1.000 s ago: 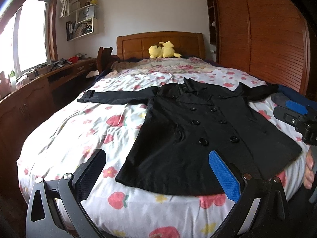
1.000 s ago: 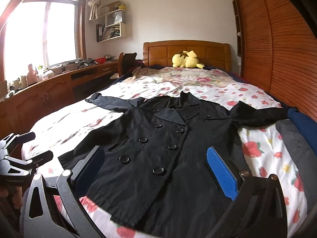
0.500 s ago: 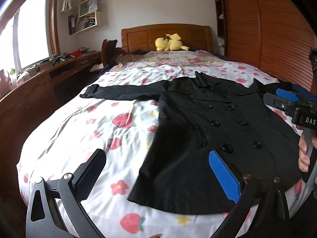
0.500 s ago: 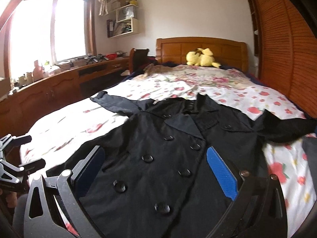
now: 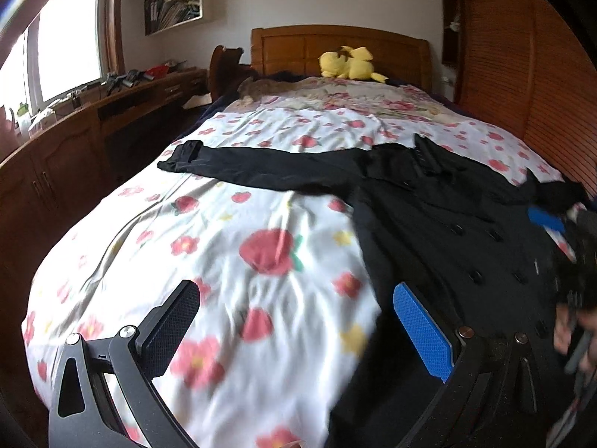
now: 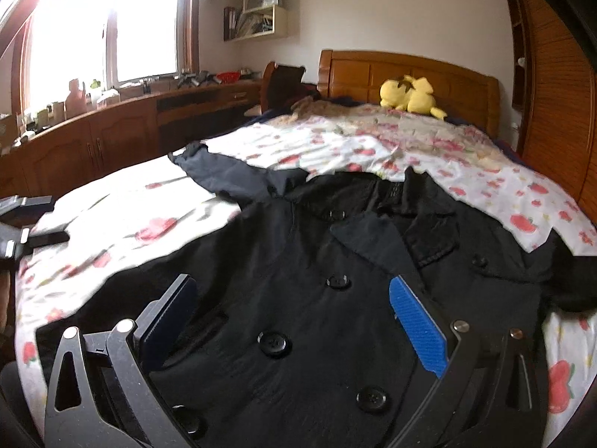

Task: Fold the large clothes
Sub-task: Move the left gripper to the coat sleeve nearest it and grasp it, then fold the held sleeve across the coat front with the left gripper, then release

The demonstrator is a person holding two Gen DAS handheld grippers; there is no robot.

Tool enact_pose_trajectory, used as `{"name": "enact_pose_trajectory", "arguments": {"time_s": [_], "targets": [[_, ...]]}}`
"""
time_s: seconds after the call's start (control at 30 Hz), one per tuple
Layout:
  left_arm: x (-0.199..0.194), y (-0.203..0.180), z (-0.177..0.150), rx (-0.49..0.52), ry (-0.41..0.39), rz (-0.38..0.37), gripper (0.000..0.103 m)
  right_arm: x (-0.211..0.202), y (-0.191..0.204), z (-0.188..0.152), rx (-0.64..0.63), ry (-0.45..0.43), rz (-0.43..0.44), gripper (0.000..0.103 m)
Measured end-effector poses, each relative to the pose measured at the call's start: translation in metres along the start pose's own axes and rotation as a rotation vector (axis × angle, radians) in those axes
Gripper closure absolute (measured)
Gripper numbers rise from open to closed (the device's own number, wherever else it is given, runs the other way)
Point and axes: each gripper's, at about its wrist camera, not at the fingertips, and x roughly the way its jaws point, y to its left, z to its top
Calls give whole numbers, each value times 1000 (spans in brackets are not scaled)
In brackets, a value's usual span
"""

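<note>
My left claw [image 5: 294, 330] hangs wide open above the flowered bedsheet [image 5: 224, 246], nothing between its fingers; the blue-padded finger [image 5: 421, 330] sits over the near edge of the black coat [image 5: 440, 231], the dark finger [image 5: 171, 326] over bare sheet. The coat lies flat and face up across the bed, its collar toward the wooden headboard [image 5: 335, 43] and its hem toward me. One sleeve [image 5: 261, 168] stretches straight out across the sheet toward the side with the low wooden cabinets [image 5: 56, 171], cuff near the bed's edge. My right claw [image 6: 289, 323] is also spread wide and empty, poised over the buttoned front of the coat [image 6: 317, 298], with round black buttons [image 6: 274, 343] visible between and beyond its fingers. From this side I can see the lapels [image 6: 373, 239] folded open and the far sleeve [image 6: 231, 177] running off toward the window [image 6: 141, 18]. The other sleeve bunches at the right edge of the bed, dark and hard to read. A yellow plush toy [image 6: 410, 95] rests against the headboard [image 6: 403, 67], well away from the coat. At the right edge of the left view my right claw [image 5: 574, 261] appears blurred, so I cannot make out its detail there.
</note>
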Motion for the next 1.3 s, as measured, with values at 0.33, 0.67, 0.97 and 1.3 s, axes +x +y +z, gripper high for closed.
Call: {"name": "enact_pose_trajectory", "arguments": {"time_s": [0.33, 0.67, 0.97, 1.3], "targets": [[105, 17, 55, -68, 105, -90, 0, 18, -10, -18, 55, 64, 34, 0], [185, 39, 100, -197, 177, -161, 1, 27, -15, -18, 76, 82, 44, 0], [227, 74, 92, -432, 222, -208, 20, 29, -17, -19, 85, 83, 48, 0], [268, 74, 103, -535, 268, -184, 56, 30, -20, -20, 104, 90, 59, 0]]}}
